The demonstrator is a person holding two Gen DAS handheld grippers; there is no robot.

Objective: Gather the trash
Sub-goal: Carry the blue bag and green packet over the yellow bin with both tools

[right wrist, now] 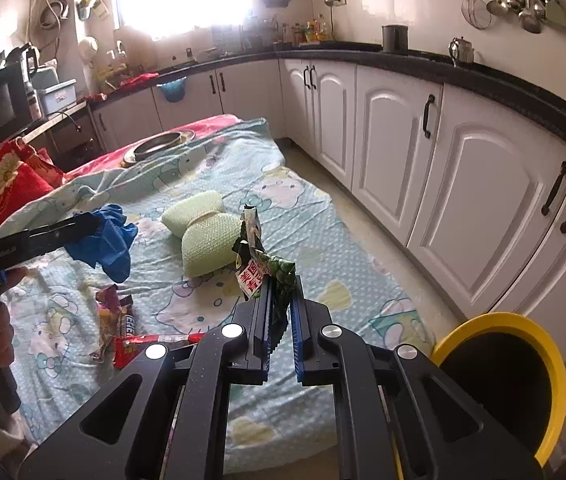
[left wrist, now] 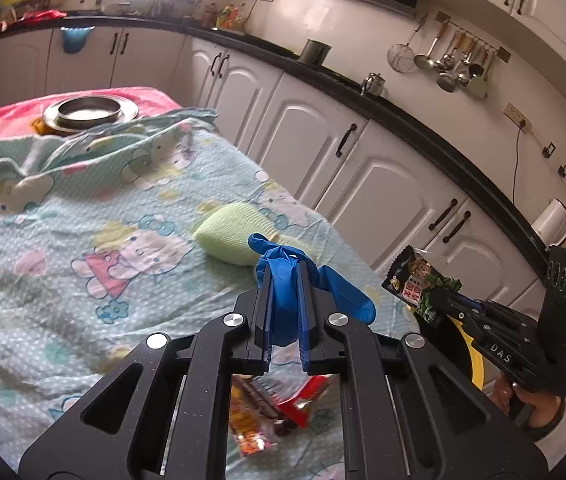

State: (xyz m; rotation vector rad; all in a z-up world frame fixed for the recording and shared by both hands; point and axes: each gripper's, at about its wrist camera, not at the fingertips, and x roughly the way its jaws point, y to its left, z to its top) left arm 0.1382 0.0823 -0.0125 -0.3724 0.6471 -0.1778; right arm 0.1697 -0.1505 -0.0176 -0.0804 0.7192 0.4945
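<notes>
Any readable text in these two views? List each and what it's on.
"DAS": side of the black right gripper.
Lettering on the side of the black left gripper: too blurred to read.
Red-and-white characters on the green snack packet in the right gripper: not legible.
White letters on the dark wrapper on the sheet: partial, unreadable.

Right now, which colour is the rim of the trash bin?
Yellow; the trash bin rim shows best in the right wrist view.

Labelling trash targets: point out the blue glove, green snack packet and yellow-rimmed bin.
blue glove (left wrist: 283,280), left wrist view, bunched middle.
green snack packet (right wrist: 261,270), right wrist view, crumpled body.
yellow-rimmed bin (right wrist: 551,360), right wrist view, rim.
</notes>
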